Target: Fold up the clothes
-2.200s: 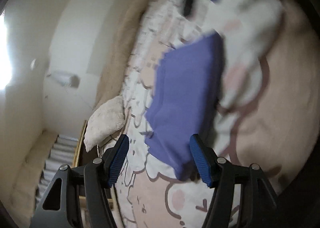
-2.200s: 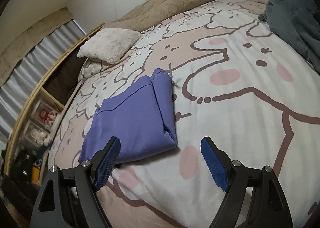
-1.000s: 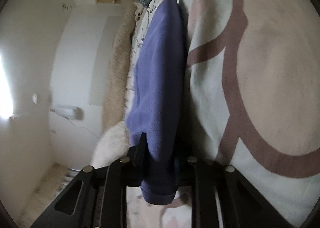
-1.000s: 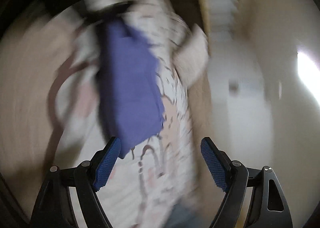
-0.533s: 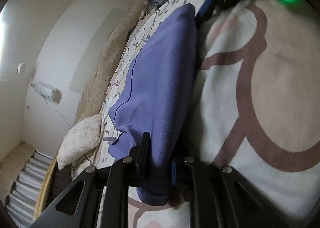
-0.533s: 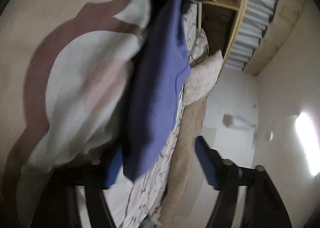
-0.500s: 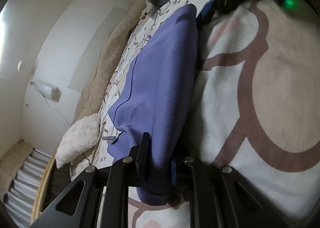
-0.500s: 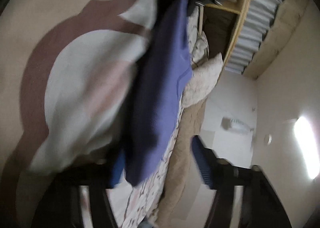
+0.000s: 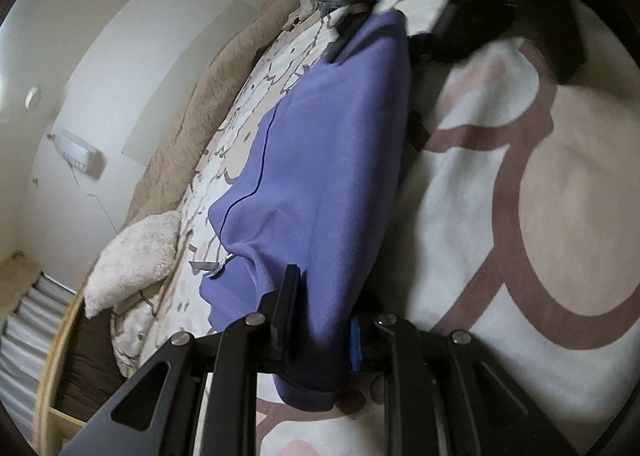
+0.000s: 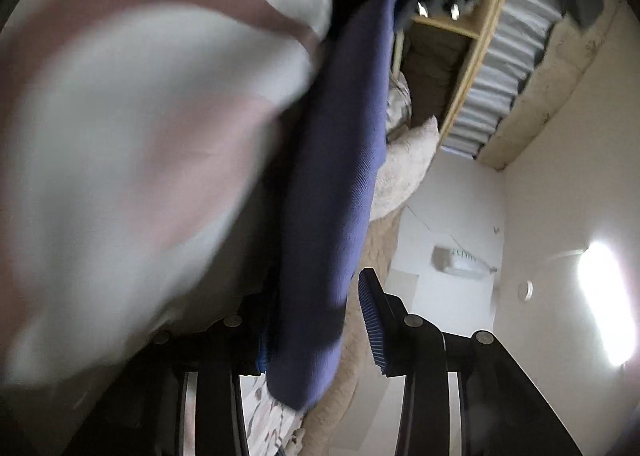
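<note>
On patterned bedspread (image 9: 500,184), purple garment (image 9: 332,160) edge pinched, left gripper (image 9: 320,320)

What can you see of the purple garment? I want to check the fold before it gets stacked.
The purple garment is a soft, fleece-like knit, folded into a thick layered bundle with a stitched seam down one face. It lies along the cartoon-print bedspread. The left gripper is shut on its near folded end; in the right wrist view the right gripper straddles the other end, its outer finger not touching the cloth. That view is blurred.
</note>
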Action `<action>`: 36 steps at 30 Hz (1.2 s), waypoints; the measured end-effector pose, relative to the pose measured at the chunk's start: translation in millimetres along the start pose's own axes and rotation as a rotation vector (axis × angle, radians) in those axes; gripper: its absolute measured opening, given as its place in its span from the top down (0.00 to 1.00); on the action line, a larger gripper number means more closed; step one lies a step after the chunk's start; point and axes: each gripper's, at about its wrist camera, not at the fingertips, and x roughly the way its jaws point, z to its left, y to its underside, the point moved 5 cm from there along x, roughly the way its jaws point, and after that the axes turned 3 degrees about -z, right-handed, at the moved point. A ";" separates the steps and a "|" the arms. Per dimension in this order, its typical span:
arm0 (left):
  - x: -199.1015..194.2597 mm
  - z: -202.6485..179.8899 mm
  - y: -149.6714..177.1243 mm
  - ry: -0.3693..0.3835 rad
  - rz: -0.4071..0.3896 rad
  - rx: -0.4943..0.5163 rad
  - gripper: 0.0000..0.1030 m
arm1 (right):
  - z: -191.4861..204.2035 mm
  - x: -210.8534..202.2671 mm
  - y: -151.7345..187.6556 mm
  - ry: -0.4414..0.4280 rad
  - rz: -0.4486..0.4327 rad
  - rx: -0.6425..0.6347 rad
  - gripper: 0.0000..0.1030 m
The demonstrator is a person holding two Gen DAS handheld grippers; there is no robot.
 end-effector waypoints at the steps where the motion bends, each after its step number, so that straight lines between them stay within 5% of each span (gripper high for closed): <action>1: -1.2 -2.6 0.6 -0.011 0.005 0.009 0.80 | -1.7 5.7 -0.3 -0.006 0.009 0.015 0.64; 5: -7.1 3.5 -0.2 -0.051 0.032 -0.017 0.86 | -9.0 9.2 -2.7 -0.037 0.012 0.025 0.83; 14: -65.4 89.7 14.7 -0.001 0.080 -0.387 0.88 | -133.0 -18.8 -33.1 -0.261 0.021 0.401 0.88; 18: -98.5 145.6 36.7 0.002 0.103 -0.538 0.88 | -195.0 5.0 -72.6 -0.287 -0.010 0.482 0.88; 23: -112.3 229.2 79.5 -0.088 0.156 -0.635 0.88 | -272.7 34.7 -122.0 -0.319 -0.049 0.582 0.88; 25: -104.7 268.2 97.7 -0.155 0.183 -0.636 0.88 | -303.6 47.9 -142.0 -0.323 -0.063 0.619 0.88; 29: -94.9 349.5 126.1 -0.363 0.182 -0.588 0.88 | -358.0 108.5 -185.1 -0.123 -0.055 0.615 0.88; 33: -77.7 392.4 154.9 -0.631 0.165 -0.329 0.87 | -384.2 171.0 -232.7 0.124 -0.057 0.576 0.88; 36: -28.8 377.8 207.6 -0.664 0.284 -0.095 0.84 | -351.4 213.8 -269.4 0.165 -0.060 0.526 0.88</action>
